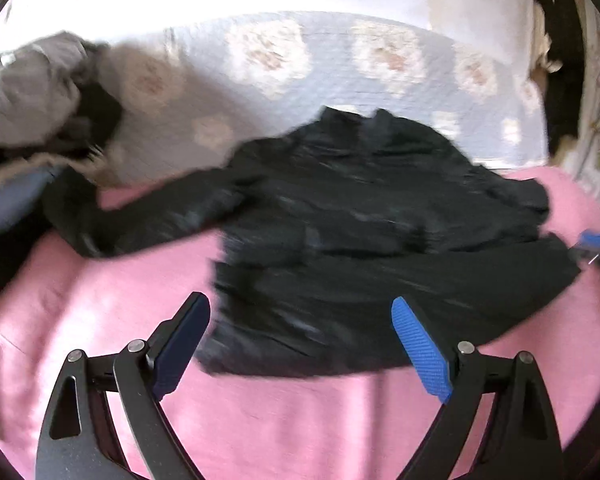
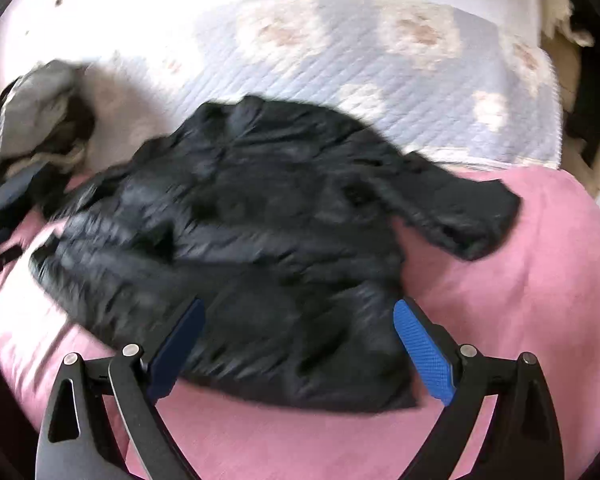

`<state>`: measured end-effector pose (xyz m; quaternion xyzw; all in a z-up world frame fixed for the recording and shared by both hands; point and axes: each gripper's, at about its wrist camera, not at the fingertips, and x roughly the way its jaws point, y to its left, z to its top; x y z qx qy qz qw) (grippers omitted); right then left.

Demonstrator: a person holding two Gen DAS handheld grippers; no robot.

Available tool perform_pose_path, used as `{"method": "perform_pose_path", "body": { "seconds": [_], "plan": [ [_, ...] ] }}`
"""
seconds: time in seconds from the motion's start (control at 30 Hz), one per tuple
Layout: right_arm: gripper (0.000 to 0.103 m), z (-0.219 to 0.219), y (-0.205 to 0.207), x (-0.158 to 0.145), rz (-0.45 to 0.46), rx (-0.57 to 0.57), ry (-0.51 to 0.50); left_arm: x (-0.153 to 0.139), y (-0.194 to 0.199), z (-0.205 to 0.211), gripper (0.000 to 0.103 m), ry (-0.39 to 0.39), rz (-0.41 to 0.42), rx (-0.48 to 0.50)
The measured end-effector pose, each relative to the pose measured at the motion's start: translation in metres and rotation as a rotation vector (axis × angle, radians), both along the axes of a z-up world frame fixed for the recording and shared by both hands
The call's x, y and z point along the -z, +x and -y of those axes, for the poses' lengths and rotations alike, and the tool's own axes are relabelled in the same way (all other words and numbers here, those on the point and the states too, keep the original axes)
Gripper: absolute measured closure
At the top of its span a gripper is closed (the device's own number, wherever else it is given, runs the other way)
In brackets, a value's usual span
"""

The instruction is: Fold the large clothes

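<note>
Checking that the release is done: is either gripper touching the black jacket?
Apart. Each wrist view shows its gripper, left and right, wide open above the black jacket, pads pressing nothing.

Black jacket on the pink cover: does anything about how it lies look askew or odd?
The black jacket lies spread but rumpled. Its sleeves are uneven: one stretches out toward the heap of clothes, the other is bent back short. No damage visible.

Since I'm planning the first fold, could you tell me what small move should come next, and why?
Probably take the left sleeve with the left gripper and fold it in: the jacket lies spread on the pink cover, and both grippers are open and empty.
</note>
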<state>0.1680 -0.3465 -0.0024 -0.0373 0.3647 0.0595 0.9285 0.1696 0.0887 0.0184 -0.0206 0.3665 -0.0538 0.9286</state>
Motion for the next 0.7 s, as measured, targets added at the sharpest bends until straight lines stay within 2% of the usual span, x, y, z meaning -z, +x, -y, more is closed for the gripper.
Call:
{"method": "perform_pose_path", "body": {
  "seconds": [0.07, 0.13, 0.17, 0.2, 0.27, 0.37, 0.47, 0.5, 0.63, 0.7],
  "plan": [
    [0.007, -0.019, -0.008, 0.011, -0.041, -0.06, -0.012, 0.006, -0.002, 0.018, 0.011, 0.011, -0.02, 0.056],
    [0.007, -0.045, -0.016, 0.025, -0.071, -0.137, -0.111, 0.018, -0.002, 0.044, 0.012, 0.121, -0.04, 0.157],
    [0.007, -0.055, -0.02, 0.031, -0.064, -0.16, -0.189, 0.026, -0.003, 0.059, 0.017, 0.192, -0.056, 0.217],
    [0.007, -0.063, -0.023, 0.036, -0.053, -0.17, -0.264, 0.036, -0.004, 0.071, 0.028, 0.25, -0.075, 0.261],
    [0.007, -0.077, -0.024, 0.051, -0.055, -0.173, -0.395, 0.052, -0.008, 0.089, 0.033, 0.331, -0.101, 0.307],
    [0.007, -0.086, -0.014, 0.074, -0.092, -0.166, -0.521, 0.067, -0.009, 0.1, 0.032, 0.444, -0.068, 0.288],
    [0.007, -0.089, -0.007, 0.086, -0.075, -0.168, -0.608, 0.073, 0.001, 0.094, 0.032, 0.457, -0.066, 0.234],
    [0.007, -0.09, -0.005, 0.087, -0.064, -0.172, -0.62, 0.076, 0.003, 0.094, 0.032, 0.485, -0.05, 0.224],
    [0.005, -0.091, 0.004, 0.09, 0.002, -0.161, -0.684, 0.085, 0.0, 0.103, 0.029, 0.627, 0.035, 0.227],
    [0.001, -0.088, 0.01, 0.089, 0.016, -0.146, -0.689, 0.095, 0.002, 0.108, 0.021, 0.743, 0.094, 0.19]
  ]
}}
